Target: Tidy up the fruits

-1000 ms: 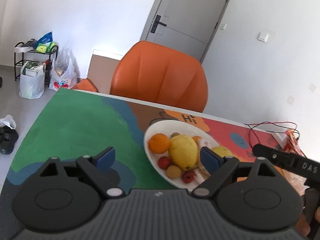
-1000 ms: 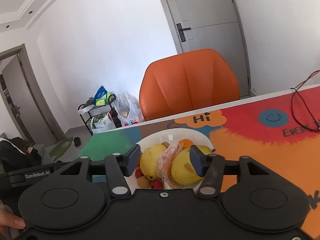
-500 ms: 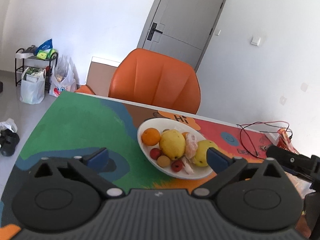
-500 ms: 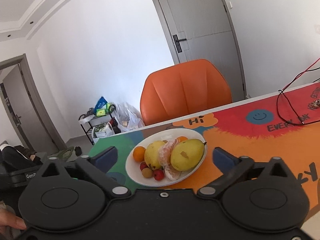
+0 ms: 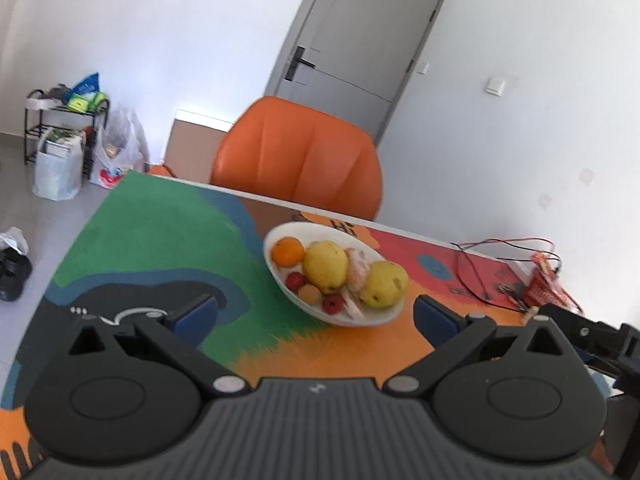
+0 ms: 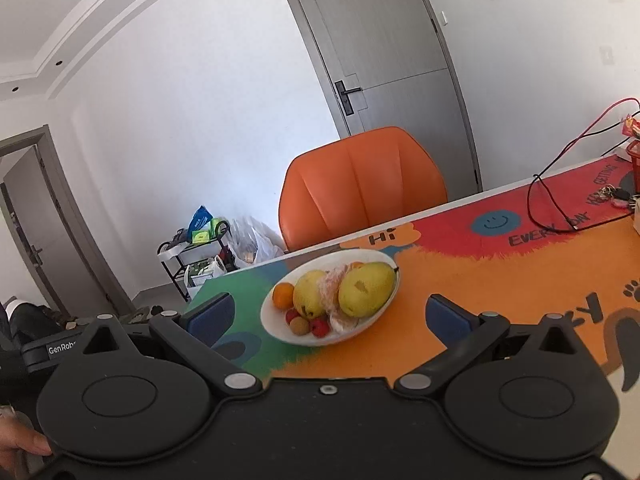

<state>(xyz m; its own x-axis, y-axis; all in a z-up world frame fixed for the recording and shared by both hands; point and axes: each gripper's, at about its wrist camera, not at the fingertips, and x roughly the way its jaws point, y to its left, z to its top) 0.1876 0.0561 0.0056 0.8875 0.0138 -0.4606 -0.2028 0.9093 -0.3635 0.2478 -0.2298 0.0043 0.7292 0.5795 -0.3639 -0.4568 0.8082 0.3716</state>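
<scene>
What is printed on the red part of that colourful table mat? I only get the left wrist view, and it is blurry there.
Observer: The right wrist view shows a round blue smiley face with the words EVERY DAY beside it.
Operator: Is anyone's hand in sight?
Observer: Yes, a person's fingertips show in that view's lower left corner.
Operator: Any other door?
Observer: A second grey door stands open at the far left.

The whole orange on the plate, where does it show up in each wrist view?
Left wrist: the orange sits at the plate's far left end, centre of the picture.
Right wrist: the orange is at the plate's left edge, left of centre.
Shared landmark: the orange chair behind the table.
</scene>
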